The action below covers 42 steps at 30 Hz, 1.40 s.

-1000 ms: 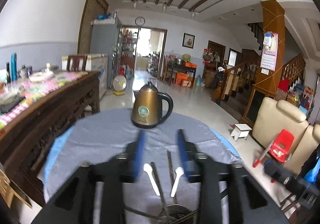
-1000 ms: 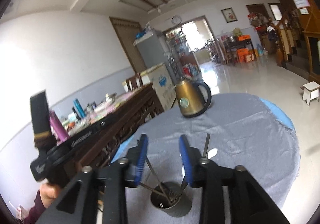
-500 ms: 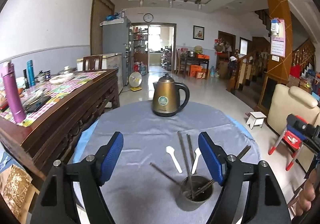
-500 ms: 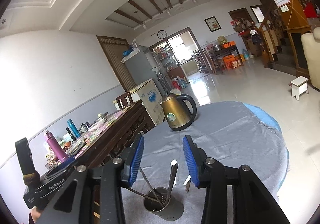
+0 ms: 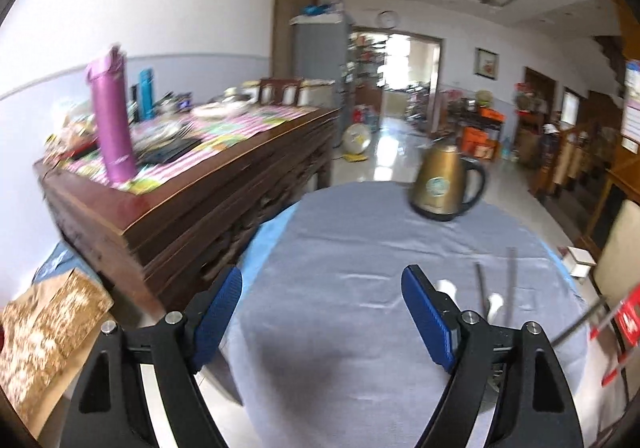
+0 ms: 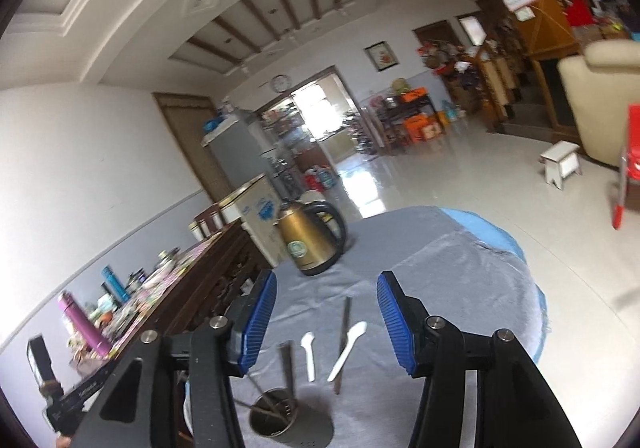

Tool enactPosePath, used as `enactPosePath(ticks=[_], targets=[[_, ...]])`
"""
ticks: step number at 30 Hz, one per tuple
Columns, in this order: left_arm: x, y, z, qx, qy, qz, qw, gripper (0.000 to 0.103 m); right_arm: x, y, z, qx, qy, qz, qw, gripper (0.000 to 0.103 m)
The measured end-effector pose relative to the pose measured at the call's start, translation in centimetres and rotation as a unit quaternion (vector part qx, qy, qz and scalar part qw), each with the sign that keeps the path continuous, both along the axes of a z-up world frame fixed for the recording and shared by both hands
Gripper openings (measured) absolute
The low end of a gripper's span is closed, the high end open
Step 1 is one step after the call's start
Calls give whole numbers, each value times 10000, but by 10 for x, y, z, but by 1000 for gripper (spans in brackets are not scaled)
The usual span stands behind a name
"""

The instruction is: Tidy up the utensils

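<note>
Left gripper: jaws spread wide, nothing between the blue pads; hovering over bare grey tablecloth, lower centre of left wrist view. View motion-blurred.

Right gripper: jaws likewise wide apart, gripping nothing, lower centre of right wrist view, above the utensils.

Metal utensil cup: bottom centre-left of right view, upright on the cloth, several thin metal utensils leaning inside and sticking out past the rim.

Two white spoons flat on cloth just above the cup in frame, between the pads; second spoon right of the first, angled. Dark chopsticks beside and partly under the right-hand spoon; whether touching, cannot tell.

In left view, same group at right of frame: blurred chopsticks and a spoon tip behind the right finger.

Gold kettle upright at far side of table, mid-frame. Wooden sideboard at left of frame, purple bottle on top.
</note>
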<state>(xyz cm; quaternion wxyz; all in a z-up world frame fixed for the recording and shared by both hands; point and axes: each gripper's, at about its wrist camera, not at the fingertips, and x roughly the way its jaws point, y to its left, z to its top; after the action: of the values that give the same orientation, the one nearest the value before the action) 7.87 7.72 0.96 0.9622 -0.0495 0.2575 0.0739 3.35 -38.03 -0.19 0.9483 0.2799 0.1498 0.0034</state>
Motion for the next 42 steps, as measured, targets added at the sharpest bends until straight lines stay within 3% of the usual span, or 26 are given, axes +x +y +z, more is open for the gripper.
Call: enactPosePath(ticks=[9,20,27,35,42], targets=[[39,16,-46,-22,826,293,9961,82,22,-37,-36,339,606,-444,9966,56],[75,15,-84,41,1451,400,9886,82,66,-58,-91,790,1376,-377,9866,56],[114,10,-103,402,1742,373,9832,82,107,-63,-128,968,1926,-174,9763,56],[166,-13,-116,548,1978,-43,9787,82,172,-53,-156,869,2451,379,9648,56],[212,-56,-115,400,1948,-765,9770,82,244,-18,-171,605,2930,1173,9470,56]])
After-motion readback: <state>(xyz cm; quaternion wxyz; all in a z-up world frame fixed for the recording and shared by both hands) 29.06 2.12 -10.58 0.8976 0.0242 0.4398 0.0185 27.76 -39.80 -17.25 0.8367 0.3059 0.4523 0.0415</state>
